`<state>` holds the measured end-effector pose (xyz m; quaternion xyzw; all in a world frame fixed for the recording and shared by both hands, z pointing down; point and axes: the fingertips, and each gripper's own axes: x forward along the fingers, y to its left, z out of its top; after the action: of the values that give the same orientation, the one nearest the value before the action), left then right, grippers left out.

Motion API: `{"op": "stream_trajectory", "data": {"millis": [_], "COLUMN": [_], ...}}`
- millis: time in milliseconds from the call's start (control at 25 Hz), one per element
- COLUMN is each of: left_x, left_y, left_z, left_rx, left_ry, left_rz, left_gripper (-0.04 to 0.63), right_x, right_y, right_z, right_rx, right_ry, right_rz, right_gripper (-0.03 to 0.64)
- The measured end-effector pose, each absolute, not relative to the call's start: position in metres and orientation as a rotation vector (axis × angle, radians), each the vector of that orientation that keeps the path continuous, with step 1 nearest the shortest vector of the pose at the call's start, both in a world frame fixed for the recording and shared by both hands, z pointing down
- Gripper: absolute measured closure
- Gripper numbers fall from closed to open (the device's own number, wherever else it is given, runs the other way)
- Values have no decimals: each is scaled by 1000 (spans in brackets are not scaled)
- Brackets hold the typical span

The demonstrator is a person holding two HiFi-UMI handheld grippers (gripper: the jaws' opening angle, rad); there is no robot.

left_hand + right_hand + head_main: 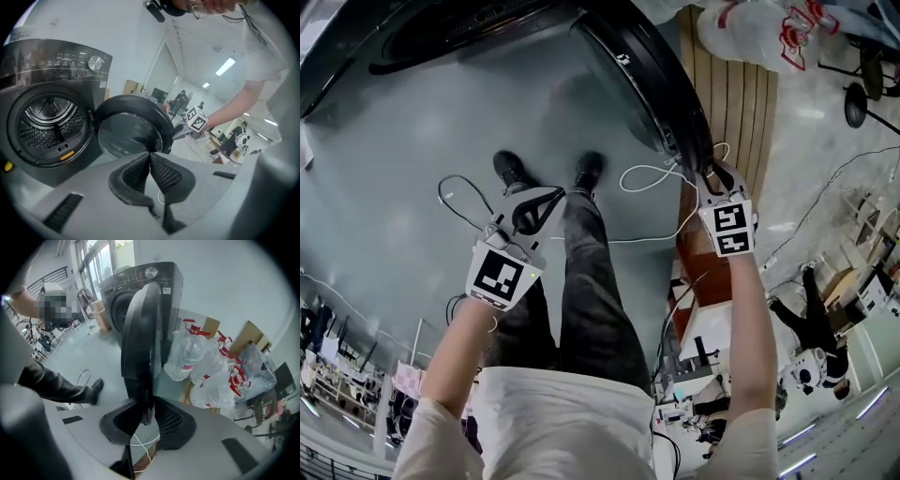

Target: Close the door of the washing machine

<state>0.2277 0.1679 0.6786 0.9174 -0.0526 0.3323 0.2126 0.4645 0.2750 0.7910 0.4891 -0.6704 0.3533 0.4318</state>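
Pinching the wide-open door by its thin rim with our right claw, while our left claw hangs closed and empty in front of the washing machine, we reckon a quick swing could pop that rim loose.

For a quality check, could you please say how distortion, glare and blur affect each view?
Head view: fisheye bends the floor. Left gripper view: dark vignetted corners, ceiling lights blown out. Right gripper view: the door edge near the lens looks soft.
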Motion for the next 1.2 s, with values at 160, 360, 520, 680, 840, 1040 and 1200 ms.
{"op": "stream_trajectory", "data": {"millis": [160, 360, 520, 680, 840, 1040, 1200], "left_x": [218, 205, 196, 175, 145, 109, 85], "left_y": [172, 175, 174, 166, 158, 143, 132], "left_z": [688, 687, 685, 686, 691, 694, 695], "left_rx": [2536, 2523, 2522, 2510, 2490, 2471, 2454], "left_ry": [-156, -168, -176, -202, -240, -297, -344], "left_rz": [917, 899, 887, 886, 898, 893, 881], "left_gripper": [583, 583, 583, 583, 583, 583, 583], "right_x": [466, 446, 418, 379, 330, 269, 226], "right_y": [273, 280, 282, 282, 277, 264, 246], "right_z": [793, 792, 794, 794, 793, 794, 794], "right_rx": [1268, 1277, 1253, 1224, 1203, 1231, 1269], "right_ry": [-1662, -1622, -1652, -1684, -1735, -1774, -1783], "right_rz": [897, 922, 934, 984, 1036, 1115, 1192], "right_gripper": [525, 525, 522, 509, 490, 471, 458]}}
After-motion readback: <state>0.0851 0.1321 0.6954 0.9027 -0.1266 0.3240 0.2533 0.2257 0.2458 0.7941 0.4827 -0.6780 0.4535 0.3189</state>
